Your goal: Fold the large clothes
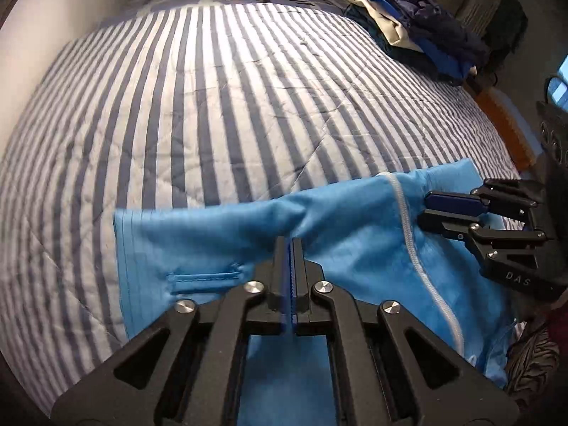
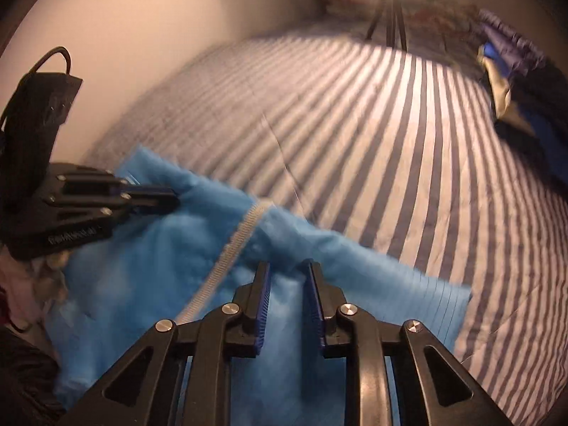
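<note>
Blue jacket — a light, thin garment with a pale zip running down it — hangs across the near edge of the striped bedspread, its upper edge lifted and the rest trailing toward the person. Left gripper is clamped flat shut on a bunched fold of that edge, the cloth puckering where the pads bite, which I read as the anchor for spreading the piece out. Right gripper sits on the other side of the zip; its jaws stand a little apart with blue fabric between them, and in the left wrist view its fingers lie over the cloth edge, but I cannot tell whether the pads truly press on it. Holding one point on each side of the zip makes sense — it keeps the front open and flat so the jacket can be drawn over the bed before any fold. The right wrist view is smeared, so finer detail is lost. Far off at the bed's corner sits a pile of dark and blue clothes, well apart, likely already dealt with or waiting.
</note>
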